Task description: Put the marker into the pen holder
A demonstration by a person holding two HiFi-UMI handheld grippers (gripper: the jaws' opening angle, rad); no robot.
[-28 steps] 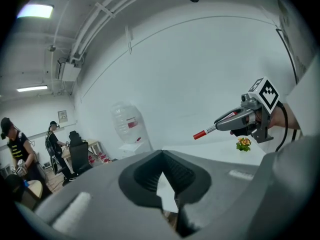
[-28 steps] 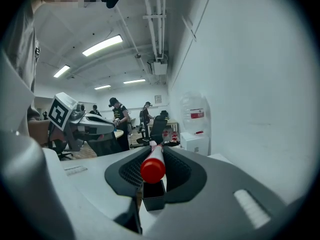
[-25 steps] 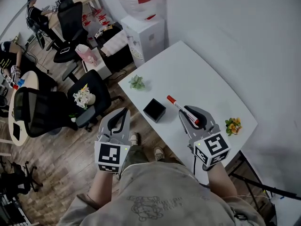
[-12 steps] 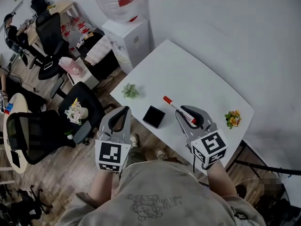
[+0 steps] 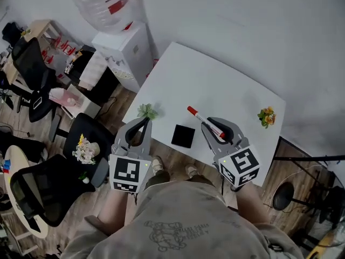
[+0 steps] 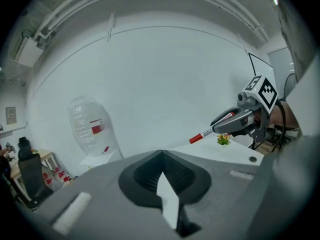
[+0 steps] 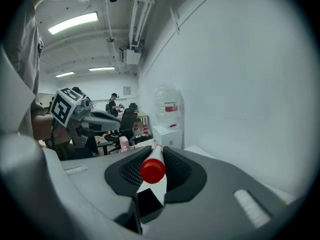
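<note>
A white marker with a red cap is clamped in my right gripper, cap pointing away from me. It hangs over the white table, just right of the black square pen holder. In the right gripper view the red cap sticks out between the jaws of the gripper. My left gripper is shut on nothing, at the table's near-left edge, left of the holder. From the left gripper view I see the marker held in the other gripper.
A small green plant sits at the table's left corner and an orange flower ornament at its right. A water dispenser stands beyond the left end. Office chairs and desks fill the floor at left.
The head view has swung, so the table now sits more centrally and the room at left slides away. Both grippers keep their poses by the holder, the marker still held.
</note>
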